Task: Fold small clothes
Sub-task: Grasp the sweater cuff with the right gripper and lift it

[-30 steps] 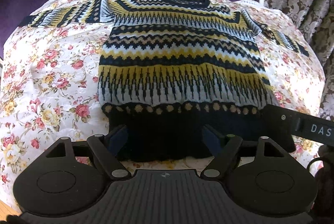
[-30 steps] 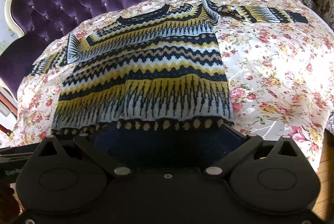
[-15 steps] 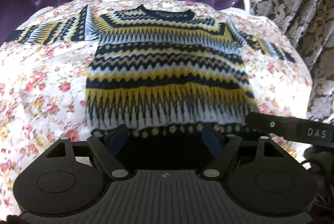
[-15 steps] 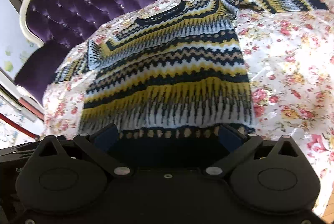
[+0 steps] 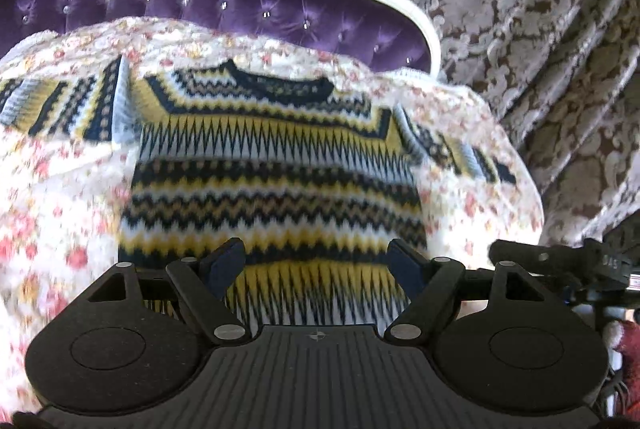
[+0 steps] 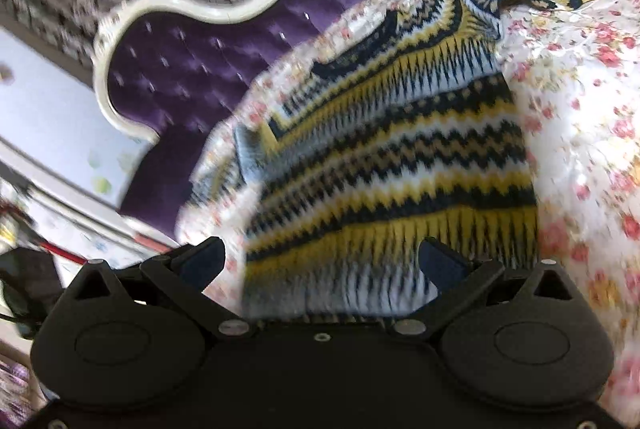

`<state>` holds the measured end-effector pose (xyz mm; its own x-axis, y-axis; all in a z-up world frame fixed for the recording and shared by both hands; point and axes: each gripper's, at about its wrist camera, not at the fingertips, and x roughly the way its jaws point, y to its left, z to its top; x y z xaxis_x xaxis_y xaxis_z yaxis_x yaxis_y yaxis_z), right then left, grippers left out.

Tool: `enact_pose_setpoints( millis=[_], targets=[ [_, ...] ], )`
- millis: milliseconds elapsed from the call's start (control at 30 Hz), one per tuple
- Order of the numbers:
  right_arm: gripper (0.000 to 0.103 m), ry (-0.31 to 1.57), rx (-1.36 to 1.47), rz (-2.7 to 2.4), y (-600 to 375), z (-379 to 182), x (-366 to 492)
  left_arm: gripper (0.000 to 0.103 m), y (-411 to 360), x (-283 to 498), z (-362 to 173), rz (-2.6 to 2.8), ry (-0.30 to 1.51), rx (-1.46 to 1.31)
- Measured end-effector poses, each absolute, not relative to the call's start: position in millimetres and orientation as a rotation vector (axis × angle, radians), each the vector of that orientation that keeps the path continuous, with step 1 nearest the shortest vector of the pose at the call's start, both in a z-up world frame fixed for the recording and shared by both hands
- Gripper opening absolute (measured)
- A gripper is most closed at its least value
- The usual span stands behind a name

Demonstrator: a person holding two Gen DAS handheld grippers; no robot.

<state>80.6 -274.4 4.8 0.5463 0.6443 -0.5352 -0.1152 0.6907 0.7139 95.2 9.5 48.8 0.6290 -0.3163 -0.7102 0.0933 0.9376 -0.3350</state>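
Note:
A small knitted sweater point(image 5: 272, 165) with yellow, navy and white zigzag bands lies flat on a floral bedspread point(image 5: 56, 213), neck away from me, sleeves spread to both sides. My left gripper point(image 5: 316, 261) is open and empty, its fingers over the sweater's lower bands. The sweater also shows in the right wrist view point(image 6: 400, 157), tilted and blurred. My right gripper point(image 6: 320, 261) is open and empty over the sweater's lower left part. The hem is hidden below both grippers. The right gripper's body point(image 5: 560, 257) shows at the right edge of the left wrist view.
A purple tufted headboard point(image 5: 200, 1) with a white frame stands behind the bed. Patterned grey-brown curtains point(image 5: 540, 29) hang at the back and right. A white wall and clutter point(image 6: 36, 157) lie to the left of the bed.
Both grippers have moved forward over the sweater, so its dark hem has dropped out of sight beneath them. The right wrist view has rolled and turned left. Both grippers stay open.

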Motion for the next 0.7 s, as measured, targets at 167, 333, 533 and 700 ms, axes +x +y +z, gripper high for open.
enact_pose_setpoints(
  millis=[167, 333, 533, 700],
  targets=[
    [0.103, 0.805, 0.674, 0.438, -312, 14, 117, 0.077, 13, 131, 57, -0.175, 0.760, -0.222],
    [0.103, 0.760, 0.683, 0.348, -352, 11, 157, 0.078, 13, 176, 48, -0.087, 0.705, -0.167],
    [0.103, 0.709, 0.679, 0.194, -407, -5, 200, 0.078, 6, 223, 19, -0.032, 0.681, -0.094],
    [0.103, 0.676, 0.679, 0.022, -460, -22, 225, 0.078, 6, 251, -14, -0.013, 0.701, -0.095]
  ],
)
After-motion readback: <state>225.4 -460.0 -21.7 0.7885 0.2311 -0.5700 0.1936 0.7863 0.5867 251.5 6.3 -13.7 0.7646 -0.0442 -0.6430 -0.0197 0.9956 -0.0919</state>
